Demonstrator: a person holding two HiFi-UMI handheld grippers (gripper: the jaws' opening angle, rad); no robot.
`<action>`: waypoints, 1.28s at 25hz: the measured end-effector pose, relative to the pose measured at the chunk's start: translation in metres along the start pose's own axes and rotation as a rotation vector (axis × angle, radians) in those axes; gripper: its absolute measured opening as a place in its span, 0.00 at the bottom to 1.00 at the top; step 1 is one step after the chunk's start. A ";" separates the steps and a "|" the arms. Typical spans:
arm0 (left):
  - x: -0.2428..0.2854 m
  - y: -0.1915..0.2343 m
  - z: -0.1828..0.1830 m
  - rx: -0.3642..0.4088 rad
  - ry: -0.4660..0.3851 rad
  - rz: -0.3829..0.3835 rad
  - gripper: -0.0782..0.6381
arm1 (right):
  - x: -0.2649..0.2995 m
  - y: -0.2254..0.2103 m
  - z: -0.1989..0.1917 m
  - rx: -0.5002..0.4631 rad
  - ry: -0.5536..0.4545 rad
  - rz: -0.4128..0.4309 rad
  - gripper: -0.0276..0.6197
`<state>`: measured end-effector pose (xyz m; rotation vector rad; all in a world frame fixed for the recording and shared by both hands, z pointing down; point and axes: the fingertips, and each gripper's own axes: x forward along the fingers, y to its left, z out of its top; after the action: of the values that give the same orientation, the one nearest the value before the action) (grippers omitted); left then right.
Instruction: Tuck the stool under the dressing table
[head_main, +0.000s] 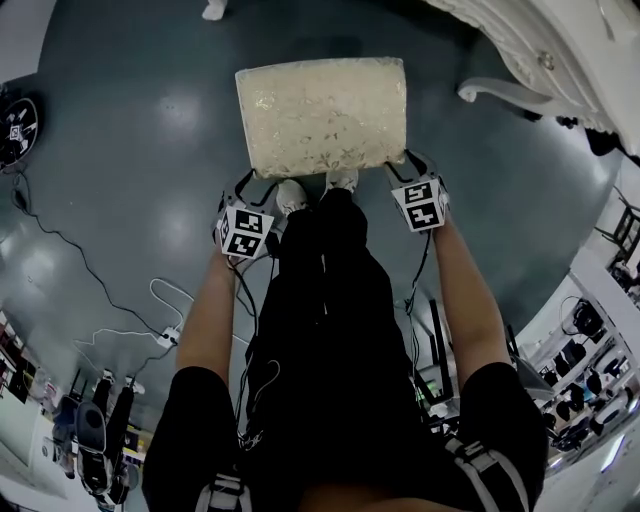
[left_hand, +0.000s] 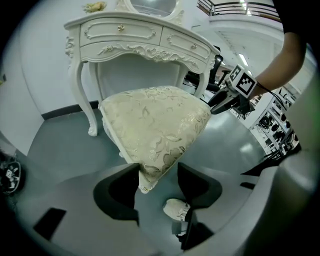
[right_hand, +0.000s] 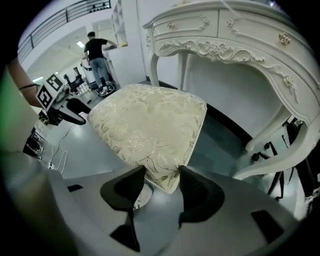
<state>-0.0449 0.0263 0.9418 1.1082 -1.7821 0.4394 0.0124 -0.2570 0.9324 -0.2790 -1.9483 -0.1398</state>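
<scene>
From the head view, the square stool with a cream flowery cushion (head_main: 322, 115) sits in front of the person's legs on the grey floor (head_main: 130, 150). The white carved dressing table (head_main: 560, 50) is up at the right, apart from the stool. In the left gripper view, the left gripper (left_hand: 157, 180) pinches one near corner of the cushion. In the right gripper view, the right gripper (right_hand: 162, 187) squeezes the other near corner, with the table just behind the stool.
</scene>
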 end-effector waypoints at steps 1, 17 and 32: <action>0.003 0.001 0.001 -0.001 0.004 0.002 0.45 | 0.000 0.000 0.000 0.001 -0.004 0.020 0.41; 0.013 0.021 0.019 -0.052 0.022 0.135 0.42 | 0.005 -0.001 0.006 0.072 -0.038 0.010 0.39; 0.052 0.065 0.117 0.015 0.032 0.191 0.40 | 0.018 -0.072 0.058 0.144 -0.077 -0.052 0.39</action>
<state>-0.1687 -0.0464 0.9414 0.9395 -1.8668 0.5819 -0.0646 -0.3107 0.9287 -0.1405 -2.0319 -0.0221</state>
